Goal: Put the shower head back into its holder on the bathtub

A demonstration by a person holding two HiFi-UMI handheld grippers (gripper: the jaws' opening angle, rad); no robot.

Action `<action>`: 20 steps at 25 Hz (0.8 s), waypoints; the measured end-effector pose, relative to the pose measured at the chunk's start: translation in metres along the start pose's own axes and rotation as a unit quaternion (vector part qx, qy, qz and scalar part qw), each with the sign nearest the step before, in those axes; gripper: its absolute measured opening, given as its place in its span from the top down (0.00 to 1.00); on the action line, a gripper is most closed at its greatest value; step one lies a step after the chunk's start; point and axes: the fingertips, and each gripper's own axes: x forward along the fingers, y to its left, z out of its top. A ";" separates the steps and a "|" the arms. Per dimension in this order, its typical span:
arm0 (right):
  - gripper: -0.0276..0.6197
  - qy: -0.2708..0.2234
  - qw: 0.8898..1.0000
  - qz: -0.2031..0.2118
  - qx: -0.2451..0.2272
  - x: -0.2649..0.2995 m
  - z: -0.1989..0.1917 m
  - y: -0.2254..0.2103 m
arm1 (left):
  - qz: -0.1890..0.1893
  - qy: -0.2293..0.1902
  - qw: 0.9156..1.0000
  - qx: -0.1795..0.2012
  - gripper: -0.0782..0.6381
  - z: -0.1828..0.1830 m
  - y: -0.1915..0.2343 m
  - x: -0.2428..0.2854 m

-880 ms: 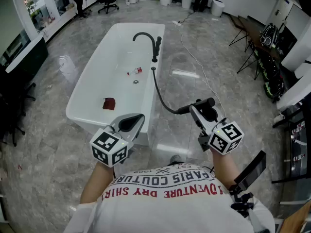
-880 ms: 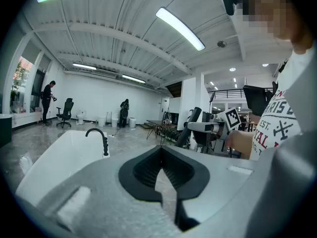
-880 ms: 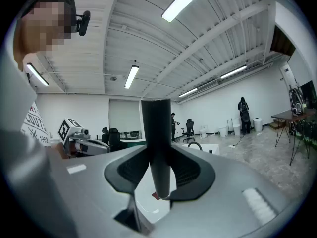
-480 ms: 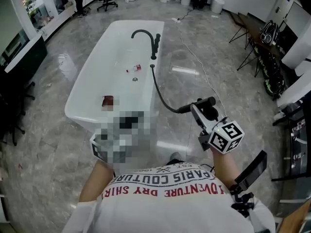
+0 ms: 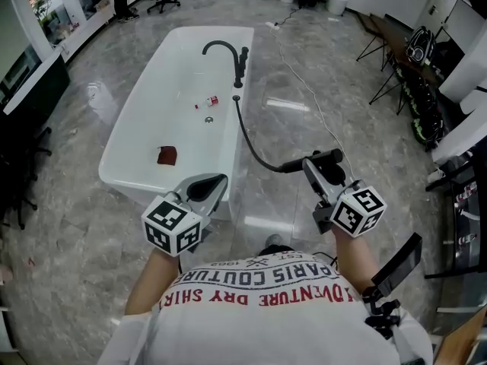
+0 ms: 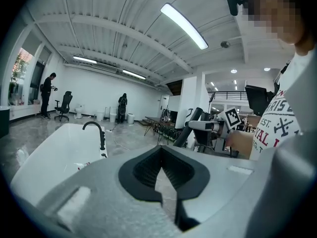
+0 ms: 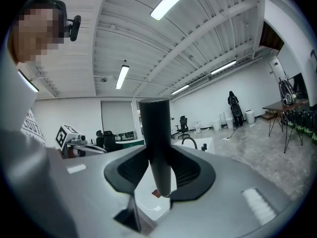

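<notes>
The person stands on the floor at the near end of the white bathtub (image 5: 122, 144). The right gripper (image 5: 317, 167) is clamped on the black shower head (image 5: 313, 160), and in the right gripper view the round handle runs straight up between the two ribbed pads. The shower head hangs in the air off the bathtub's near right corner, well apart from the black tap (image 5: 222, 50) at the far right rim. Its holder is probably there, but it is too small to make out. The left gripper (image 5: 205, 189) has its jaws closed together with nothing in them and hovers just off the near end.

The shower head looks stiff, smooth and fairly light. The black hose (image 5: 247, 139) trailing from it to the rim likely pulls sideways and resists twisting. A hold around the middle of the handle, as now, seems sound. The glossy finish could slip if the hose tugs.
</notes>
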 end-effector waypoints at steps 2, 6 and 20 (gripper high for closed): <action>0.75 -0.003 1.000 -0.002 -0.002 -0.002 0.002 0.000 | -0.003 -0.002 1.000 -0.004 0.88 -0.002 0.001 0.000; 0.75 -0.011 1.000 -0.001 -0.014 0.000 0.008 -0.001 | -0.003 -0.002 1.000 -0.007 0.88 -0.005 0.009 0.005; 0.75 -0.008 0.999 0.017 0.030 0.053 0.019 -0.105 | 0.006 0.048 0.999 -0.024 0.88 -0.002 0.043 0.112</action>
